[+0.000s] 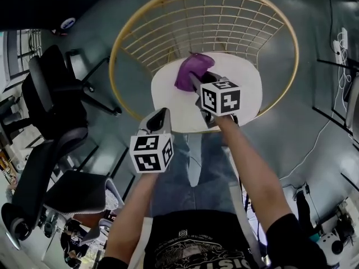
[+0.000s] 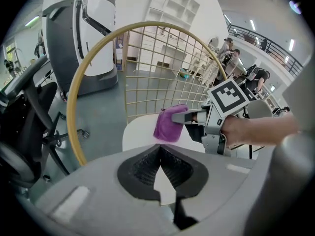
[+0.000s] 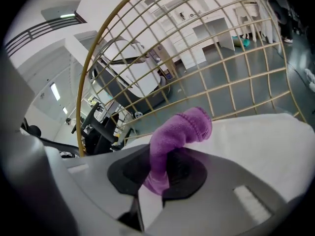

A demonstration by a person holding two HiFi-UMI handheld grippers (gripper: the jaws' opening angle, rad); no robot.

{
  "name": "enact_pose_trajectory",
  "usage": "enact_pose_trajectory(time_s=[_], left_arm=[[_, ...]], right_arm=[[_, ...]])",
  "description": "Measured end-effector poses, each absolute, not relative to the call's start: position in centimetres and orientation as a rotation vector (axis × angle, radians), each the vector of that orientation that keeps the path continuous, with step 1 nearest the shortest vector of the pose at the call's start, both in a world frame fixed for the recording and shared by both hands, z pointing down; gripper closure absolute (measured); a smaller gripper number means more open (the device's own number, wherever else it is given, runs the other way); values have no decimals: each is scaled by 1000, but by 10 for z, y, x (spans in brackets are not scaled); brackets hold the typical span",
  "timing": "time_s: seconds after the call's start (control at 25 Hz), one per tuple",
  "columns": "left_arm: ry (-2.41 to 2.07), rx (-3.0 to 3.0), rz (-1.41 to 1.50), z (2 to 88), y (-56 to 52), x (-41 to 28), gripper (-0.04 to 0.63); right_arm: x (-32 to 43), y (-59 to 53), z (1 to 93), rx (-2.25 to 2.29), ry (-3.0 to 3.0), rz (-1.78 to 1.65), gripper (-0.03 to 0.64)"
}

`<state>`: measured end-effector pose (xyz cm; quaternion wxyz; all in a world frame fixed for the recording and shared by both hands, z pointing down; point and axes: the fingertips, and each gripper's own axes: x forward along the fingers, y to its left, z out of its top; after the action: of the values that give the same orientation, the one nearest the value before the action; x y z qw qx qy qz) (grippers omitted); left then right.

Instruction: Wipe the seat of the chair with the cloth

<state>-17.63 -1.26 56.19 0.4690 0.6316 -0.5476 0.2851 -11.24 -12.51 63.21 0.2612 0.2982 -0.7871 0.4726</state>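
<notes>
purple cloth (image 1: 191, 72), clamped in the right gripper (image 1: 194, 80), hides part of the seat (image 1: 242, 97).

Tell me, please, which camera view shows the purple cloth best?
The right gripper view: the purple cloth looms large, clamped in the right gripper. The left gripper view shows it small, over the round white seat; the head view, smaller, from above.

The white round seat (image 1: 241, 91) carries the scene — a gold wire backrest (image 1: 207, 15) curves around its rear half. A purple cloth (image 1: 192, 70) is at the seat's back edge; whether it touches the surface cannot be told. The chair stands on a grey floor (image 1: 297, 144) — a black office chair (image 1: 53, 88) stands near, to the left.
</notes>
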Motion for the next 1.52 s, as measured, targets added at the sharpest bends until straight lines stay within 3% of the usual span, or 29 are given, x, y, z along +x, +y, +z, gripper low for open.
enact_pose_trajectory(time_s=[1.04, 1.52], left_arm=[[-1319, 1611, 700, 567, -32, -84, 594], [-1366, 1557, 679, 569, -10, -106, 594]], right_arm=[[99, -129, 635, 1127, -1869, 1186, 557], [42, -97, 589, 942, -2097, 1183, 557]])
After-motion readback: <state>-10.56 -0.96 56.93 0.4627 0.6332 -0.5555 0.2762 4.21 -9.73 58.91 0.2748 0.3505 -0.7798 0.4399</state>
